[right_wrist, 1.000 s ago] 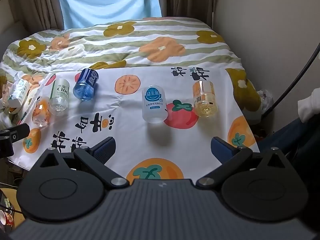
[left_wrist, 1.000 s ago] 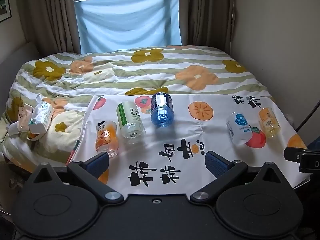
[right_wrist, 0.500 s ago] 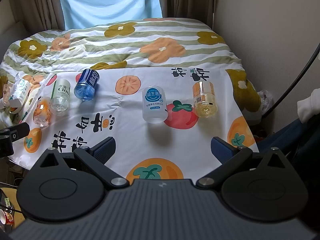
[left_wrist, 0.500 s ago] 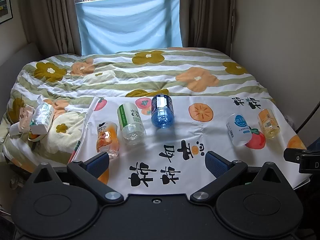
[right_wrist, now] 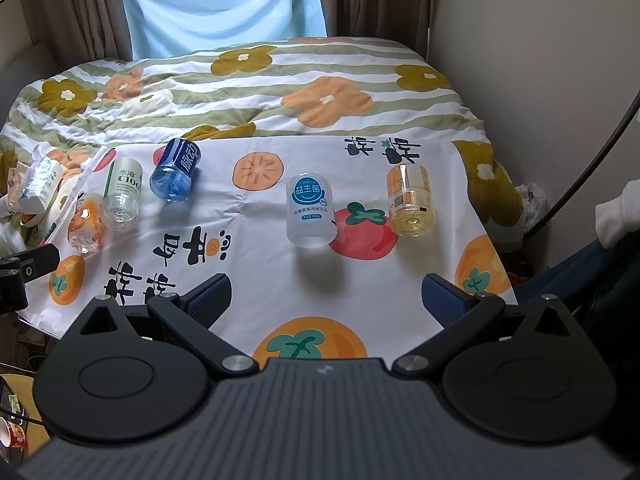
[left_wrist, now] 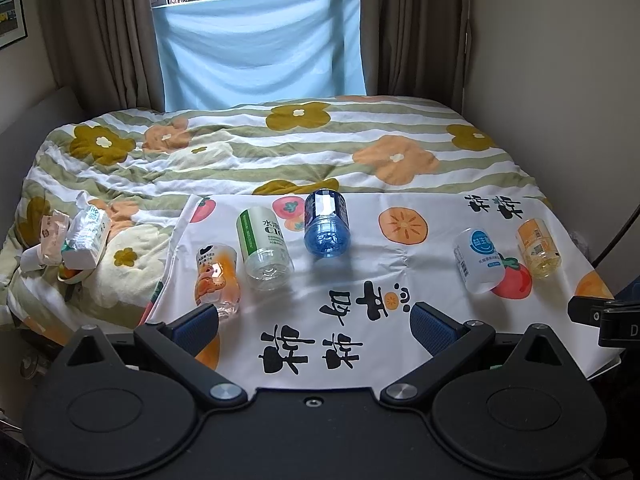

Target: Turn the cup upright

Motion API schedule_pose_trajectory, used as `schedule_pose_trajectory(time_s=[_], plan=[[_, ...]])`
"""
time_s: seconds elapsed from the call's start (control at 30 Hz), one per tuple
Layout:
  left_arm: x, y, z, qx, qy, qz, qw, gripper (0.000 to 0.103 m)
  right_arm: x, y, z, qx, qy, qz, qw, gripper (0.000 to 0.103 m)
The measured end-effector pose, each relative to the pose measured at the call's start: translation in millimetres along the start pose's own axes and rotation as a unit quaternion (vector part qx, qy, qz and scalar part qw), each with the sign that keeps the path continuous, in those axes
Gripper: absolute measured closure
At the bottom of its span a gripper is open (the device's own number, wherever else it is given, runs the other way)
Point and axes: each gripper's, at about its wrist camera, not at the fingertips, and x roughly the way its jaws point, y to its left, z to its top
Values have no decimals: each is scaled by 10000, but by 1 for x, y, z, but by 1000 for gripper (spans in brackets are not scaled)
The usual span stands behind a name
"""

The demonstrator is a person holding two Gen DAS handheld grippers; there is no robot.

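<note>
Since the earlier frames both cameras have tilted up slightly, so the bed sits a little lower in view; none of the containers has shifted. Five cup-like cut-off bottles lie on their sides on the white fruit-printed cloth (left_wrist: 400, 264) spread over the flowered bed quilt (left_wrist: 280, 152). Left of centre in the left wrist view: an orange-printed clear cup (left_wrist: 216, 276), a green-labelled clear cup (left_wrist: 264, 248) and a blue tinted cup (left_wrist: 327, 224). At the right of that frame: a white cup with a blue round logo (left_wrist: 478, 260) and an amber-labelled yellow cup (left_wrist: 538, 246). Tissue packs (left_wrist: 86, 236) lie off the cloth at the left edge.

The left gripper (left_wrist: 314, 322) is spread wide and holds nothing; the right gripper (right_wrist: 326, 300) likewise stands wide apart and empty, with the white cup nearest ahead of it (right_wrist: 311, 212).

Assessment: no cup stands upright; the task is not yet started, and approach, grasp and righting all remain.
</note>
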Motion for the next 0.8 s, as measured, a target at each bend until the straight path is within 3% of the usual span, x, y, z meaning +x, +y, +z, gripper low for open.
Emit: schedule_pose_trajectory(time_s=[0.8], plan=[[-6,-2,3,29,-73,62,9999,0,1,-1,0,-18,-7,-37,10000,0]])
